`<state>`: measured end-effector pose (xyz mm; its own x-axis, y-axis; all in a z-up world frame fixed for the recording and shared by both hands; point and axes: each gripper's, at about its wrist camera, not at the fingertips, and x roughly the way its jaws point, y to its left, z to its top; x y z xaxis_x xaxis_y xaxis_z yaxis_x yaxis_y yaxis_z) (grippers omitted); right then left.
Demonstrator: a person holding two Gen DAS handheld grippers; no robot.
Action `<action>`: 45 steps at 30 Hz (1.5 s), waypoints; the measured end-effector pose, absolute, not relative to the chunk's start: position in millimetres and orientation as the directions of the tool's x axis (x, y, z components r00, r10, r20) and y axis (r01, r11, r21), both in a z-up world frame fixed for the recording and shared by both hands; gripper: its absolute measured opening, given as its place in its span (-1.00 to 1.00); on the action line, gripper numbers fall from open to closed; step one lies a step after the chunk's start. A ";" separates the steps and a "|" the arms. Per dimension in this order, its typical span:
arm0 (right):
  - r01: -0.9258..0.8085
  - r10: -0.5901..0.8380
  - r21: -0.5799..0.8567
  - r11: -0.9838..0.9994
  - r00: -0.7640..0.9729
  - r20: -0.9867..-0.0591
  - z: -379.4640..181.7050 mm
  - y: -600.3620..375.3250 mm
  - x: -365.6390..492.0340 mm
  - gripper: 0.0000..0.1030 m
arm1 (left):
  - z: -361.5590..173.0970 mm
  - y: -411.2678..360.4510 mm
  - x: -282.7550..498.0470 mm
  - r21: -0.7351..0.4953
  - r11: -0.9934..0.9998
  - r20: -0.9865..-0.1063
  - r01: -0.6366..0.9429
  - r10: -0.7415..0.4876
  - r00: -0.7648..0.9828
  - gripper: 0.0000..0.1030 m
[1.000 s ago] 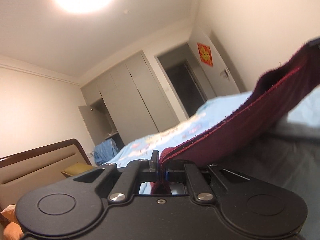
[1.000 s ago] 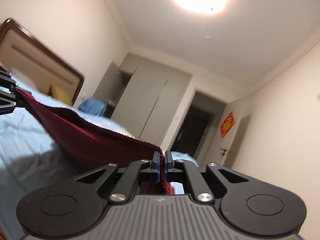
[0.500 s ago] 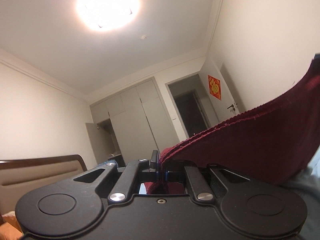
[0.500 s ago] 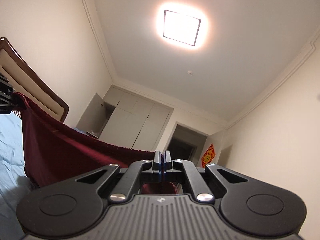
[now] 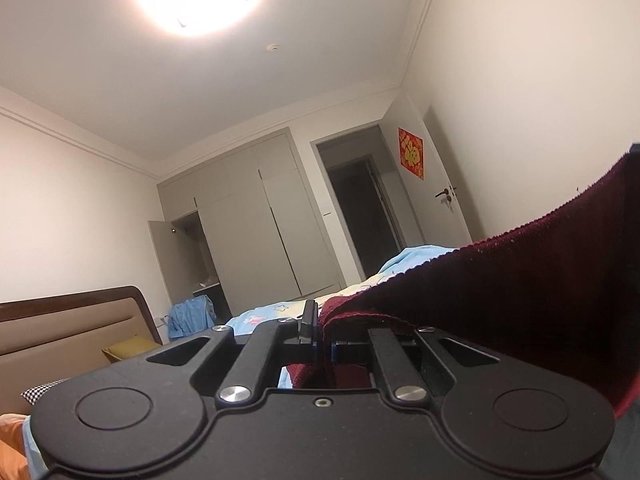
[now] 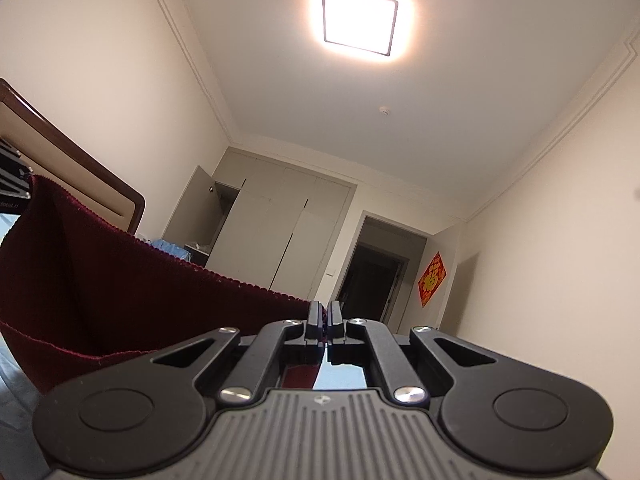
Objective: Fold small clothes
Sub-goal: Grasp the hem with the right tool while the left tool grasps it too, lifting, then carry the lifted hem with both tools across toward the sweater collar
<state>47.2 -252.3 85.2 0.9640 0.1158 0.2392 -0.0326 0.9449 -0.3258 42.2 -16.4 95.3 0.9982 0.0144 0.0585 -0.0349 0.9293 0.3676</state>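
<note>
A dark red knitted garment (image 5: 500, 304) hangs stretched between my two grippers, held up in the air. My left gripper (image 5: 318, 326) is shut on one corner of it, and the cloth runs off to the right edge of the left wrist view. In the right wrist view the same dark red garment (image 6: 100, 280) sags to the left from my right gripper (image 6: 325, 316), which is shut on its other corner. The left gripper (image 6: 12, 184) shows at the far left edge there, holding the cloth's far end.
A bed with a light blue printed sheet (image 5: 272, 314) lies below, with a brown headboard (image 5: 68, 320) at the left. Grey wardrobes (image 5: 256, 232), a dark doorway (image 5: 360, 216) and a door with a red ornament (image 5: 411, 153) stand at the far wall. A ceiling lamp (image 6: 359, 20) glares above.
Both grippers have lifted the garment off the bed and tilted upward, so more ceiling shows. The left view has since tipped back down a little, with the bed visible again.
</note>
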 end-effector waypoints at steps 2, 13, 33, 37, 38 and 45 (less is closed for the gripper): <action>-0.043 0.124 -0.327 0.944 0.965 0.229 86.5 -254.4 49.7 -0.96 | 96.5 -19.0 50.3 0.374 0.927 0.060 -0.036 0.015 0.998 -0.90; -0.202 0.245 -0.322 0.925 0.965 0.098 102.2 -273.3 69.7 -0.95 | 103.9 -23.1 71.3 0.390 0.920 0.040 -0.028 0.014 0.999 -0.90; -0.649 0.529 -0.450 0.613 0.761 -0.376 13.0 -228.1 57.5 0.34 | 121.6 -3.6 137.0 0.339 0.940 -0.102 -0.033 0.072 0.992 -0.90; -0.707 0.587 -0.518 0.481 0.699 -0.409 -10.2 -194.7 59.9 0.30 | 120.2 -5.5 166.8 0.354 0.935 -0.130 -0.026 0.077 0.989 -0.90; -0.718 0.603 -0.532 0.449 0.683 -0.413 -12.5 -187.1 59.5 0.29 | 118.7 -6.8 173.7 0.359 0.933 -0.138 -0.024 0.079 0.987 -0.90; -0.783 0.648 -0.590 0.195 0.555 -0.522 -36.9 -143.0 53.3 0.09 | 112.2 -4.8 202.6 0.335 0.942 -0.188 -0.019 0.087 0.978 -0.90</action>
